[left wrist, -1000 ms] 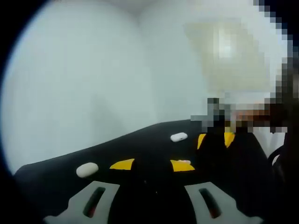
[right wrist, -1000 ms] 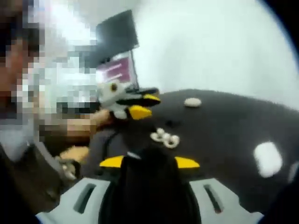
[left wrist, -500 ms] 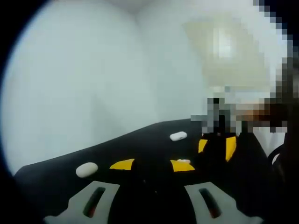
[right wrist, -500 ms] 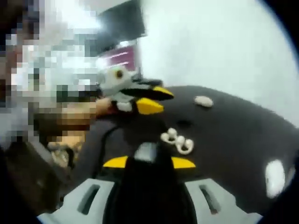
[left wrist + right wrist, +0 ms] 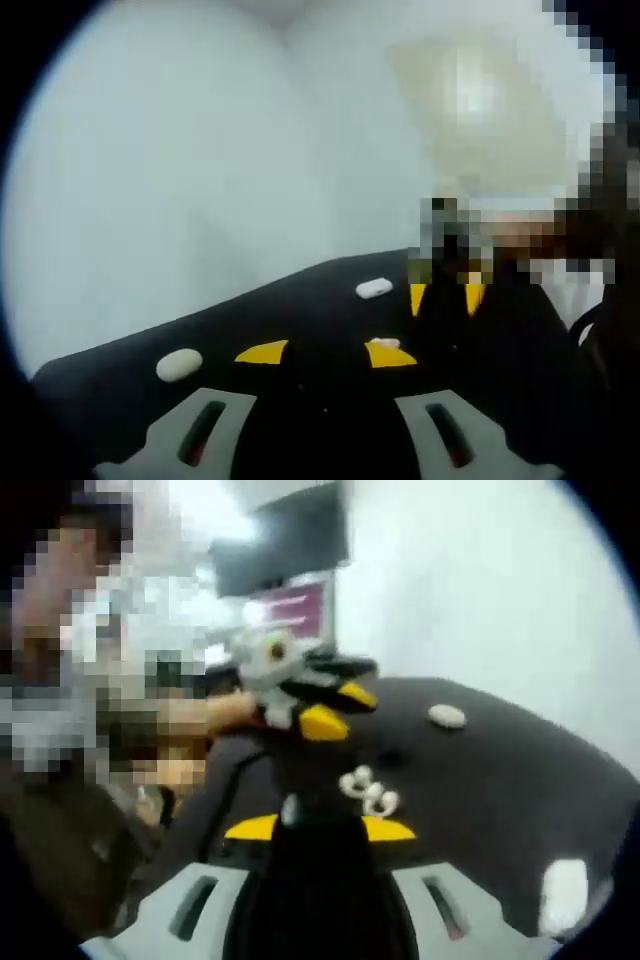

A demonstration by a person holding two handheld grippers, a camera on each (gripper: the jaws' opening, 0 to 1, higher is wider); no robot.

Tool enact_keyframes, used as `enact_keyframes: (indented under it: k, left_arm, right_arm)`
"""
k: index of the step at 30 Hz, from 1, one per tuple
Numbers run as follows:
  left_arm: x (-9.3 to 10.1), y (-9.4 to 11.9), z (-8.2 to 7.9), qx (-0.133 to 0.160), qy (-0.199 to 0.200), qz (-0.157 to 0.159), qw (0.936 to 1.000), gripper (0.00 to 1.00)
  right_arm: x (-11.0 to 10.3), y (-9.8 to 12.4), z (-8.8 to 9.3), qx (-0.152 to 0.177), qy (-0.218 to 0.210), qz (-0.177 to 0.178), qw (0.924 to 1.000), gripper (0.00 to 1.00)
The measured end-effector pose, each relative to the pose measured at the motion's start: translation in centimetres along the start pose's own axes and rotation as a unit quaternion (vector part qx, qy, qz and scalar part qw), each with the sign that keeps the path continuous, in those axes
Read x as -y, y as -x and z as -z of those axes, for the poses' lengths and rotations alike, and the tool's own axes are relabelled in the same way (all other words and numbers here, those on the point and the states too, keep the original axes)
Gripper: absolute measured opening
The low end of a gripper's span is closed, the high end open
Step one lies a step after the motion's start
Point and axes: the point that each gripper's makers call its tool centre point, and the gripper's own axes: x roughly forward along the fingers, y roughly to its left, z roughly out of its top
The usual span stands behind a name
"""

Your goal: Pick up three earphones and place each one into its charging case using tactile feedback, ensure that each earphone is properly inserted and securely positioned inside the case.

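Note:
On a black table (image 5: pixel 300 320), three small white earphones (image 5: pixel 368 790) lie in a cluster just ahead of my right gripper (image 5: pixel 319 828). Its yellow-tipped jaws stand apart, with a dark blurred shape between them. White oval charging cases rest at the far side (image 5: pixel 447 716) and at the near right (image 5: pixel 565 888). My left gripper (image 5: pixel 326 353) hangs low over the table, open, with a bit of white earphone (image 5: pixel 385 343) by its right tip. Two cases (image 5: pixel 180 364) (image 5: pixel 374 288) lie ahead of it. The right gripper (image 5: pixel 446 297) enters that view from the right.
A person's hand (image 5: pixel 200 720) holds the left gripper (image 5: pixel 300 695) at the table's left side. Behind it stand a dark monitor (image 5: pixel 290 550) and a purple-lit screen (image 5: pixel 295 610). A pale wall (image 5: pixel 180 180) rises behind the table's far edge.
The right gripper view has swung, so the left gripper and earphones sit further right in it. In the left gripper view the right gripper's yellow tips have moved up and slightly left.

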Motion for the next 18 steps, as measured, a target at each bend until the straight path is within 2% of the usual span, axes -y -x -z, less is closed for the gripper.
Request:
enact_keyframes:
  k: [2, 3, 6, 8, 9, 11, 12, 13, 14, 15, 16, 18]
  left_arm:
    - [0.0, 0.0, 0.0, 0.001, 0.001, 0.002, 1.0, 0.25]
    - [0.1, 0.0, 0.0, 0.0, 0.001, 0.002, 1.0, 0.25]
    - [0.2, -0.1, 0.0, -0.001, 0.0, 0.004, 1.0, 0.25]
    - [0.2, -0.1, 0.0, -0.002, -0.001, 0.004, 1.0, 0.25]
    - [0.3, 0.0, 0.0, -0.002, -0.001, 0.004, 1.0, 0.25]
    - [0.2, -0.1, 0.0, -0.002, 0.0, 0.004, 1.0, 0.25]
    - [0.1, -0.1, 0.0, -0.002, 0.0, 0.005, 1.0, 0.25]
    - [0.1, -0.1, 0.0, -0.002, 0.0, 0.005, 1.0, 0.25]
    - [0.2, -0.1, 0.0, -0.002, 0.0, 0.006, 1.0, 0.25]
    - [0.3, -0.1, 0.0, -0.003, 0.001, 0.008, 1.0, 0.25]
    - [0.3, -0.1, 0.1, -0.005, 0.005, 0.01, 0.9999, 0.24]
    - [1.2, 0.0, 0.3, -0.014, 0.034, 0.037, 0.9986, 0.19]
  right_arm:
    - [0.4, 0.0, -0.1, 0.016, -0.095, 0.005, 0.9953, 0.34]
    - [0.7, -0.1, 0.2, 0.013, -0.125, 0.012, 0.992, 0.34]
    - [0.4, -0.8, 1.0, 0.002, -0.157, 0.009, 0.9876, 0.34]
    - [0.0, -1.6, 2.0, -0.023, -0.182, 0.009, 0.983, 0.34]
    - [0.1, -2.0, 1.4, -0.002, -0.164, 0.012, 0.9864, 0.33]
    - [-0.1, -2.2, 1.5, -0.013, -0.175, 0.016, 0.9843, 0.32]
    - [-0.1, -2.3, 1.9, -0.027, -0.163, 0.022, 0.986, 0.29]
    - [-0.2, -2.4, 1.5, -0.022, -0.117, 0.015, 0.9928, 0.28]
    - [-1.3, -2.4, 1.7, -0.032, -0.113, -0.011, 0.993, 0.26]
    - [-1.7, -2.4, 1.7, -0.034, -0.091, -0.02, 0.9951, 0.26]
    - [-1.7, -2.5, 1.4, -0.026, -0.067, -0.015, 0.9973, 0.26]
    - [-2.1, -2.3, 1.0, -0.021, 0.022, -0.008, 0.9995, 0.26]
